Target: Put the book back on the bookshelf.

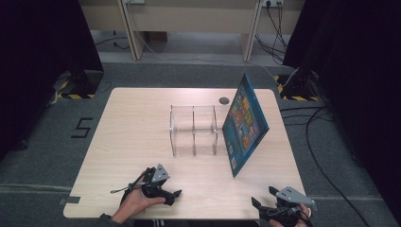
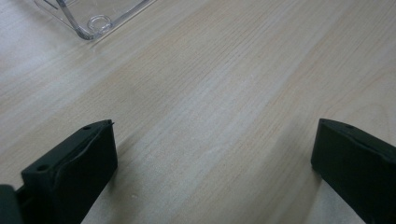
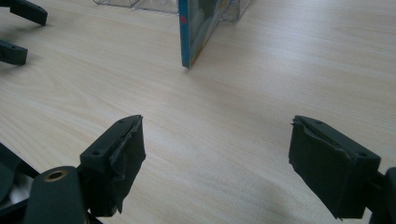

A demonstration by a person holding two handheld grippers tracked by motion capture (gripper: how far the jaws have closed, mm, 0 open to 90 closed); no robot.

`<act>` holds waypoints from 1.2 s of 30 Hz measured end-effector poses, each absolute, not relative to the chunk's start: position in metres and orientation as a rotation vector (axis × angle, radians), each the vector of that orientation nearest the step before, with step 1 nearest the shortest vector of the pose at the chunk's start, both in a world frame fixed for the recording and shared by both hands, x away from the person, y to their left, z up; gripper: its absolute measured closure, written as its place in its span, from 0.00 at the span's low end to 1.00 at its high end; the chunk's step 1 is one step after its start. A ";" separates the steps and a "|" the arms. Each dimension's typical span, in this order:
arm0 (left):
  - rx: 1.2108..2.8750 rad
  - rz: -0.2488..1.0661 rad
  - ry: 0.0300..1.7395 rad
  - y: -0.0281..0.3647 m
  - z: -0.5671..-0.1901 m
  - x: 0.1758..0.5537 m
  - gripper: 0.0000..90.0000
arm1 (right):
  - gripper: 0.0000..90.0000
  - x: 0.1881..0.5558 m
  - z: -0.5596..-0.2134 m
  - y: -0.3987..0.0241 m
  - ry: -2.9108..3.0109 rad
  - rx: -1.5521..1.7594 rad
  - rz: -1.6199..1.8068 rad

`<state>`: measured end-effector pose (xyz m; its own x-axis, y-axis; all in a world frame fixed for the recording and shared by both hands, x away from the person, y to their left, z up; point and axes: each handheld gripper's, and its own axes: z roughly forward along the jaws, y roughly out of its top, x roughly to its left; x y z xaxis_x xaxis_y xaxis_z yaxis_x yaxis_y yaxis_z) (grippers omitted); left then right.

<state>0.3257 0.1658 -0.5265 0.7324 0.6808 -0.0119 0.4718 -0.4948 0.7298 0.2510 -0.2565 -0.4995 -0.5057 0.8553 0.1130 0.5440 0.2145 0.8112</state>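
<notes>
A light wooden counter (image 1: 132, 127) is seen from above. A clear plastic organizer (image 1: 194, 131) with upright dividers is placed near its middle. A blue picture book (image 1: 244, 124) is stood on its edge, tilted, leaned against the organizer's right side. A small dark round disc (image 1: 224, 100) is set in the counter behind the organizer.

The left gripper (image 1: 173, 195) is held in a hand (image 1: 135, 202) at the near edge, left of centre, well apart from the organizer. Its jaws are spread wide in the left gripper view, nothing between them but bare wood; a corner of the organizer (image 2: 91, 21) is seen at top left.

The right gripper (image 1: 262, 199) is held at the near right corner, jaws likewise spread and empty. In the right gripper view the book's lower corner (image 3: 194, 32) is seen ahead, resting on the counter, and the left gripper (image 3: 18, 32) is caught at top left
</notes>
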 end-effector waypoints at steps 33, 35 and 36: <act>2.186 0.360 0.866 0.166 -0.527 0.326 0.00 | 0.17 0.242 -0.518 -0.256 2.308 1.229 0.933; 2.187 0.360 0.865 0.166 -0.527 0.326 0.00 | 0.17 0.242 -0.518 -0.257 2.308 1.228 0.934; 2.186 0.360 0.866 0.166 -0.527 0.326 0.00 | 0.17 0.242 -0.518 -0.257 2.309 1.228 0.934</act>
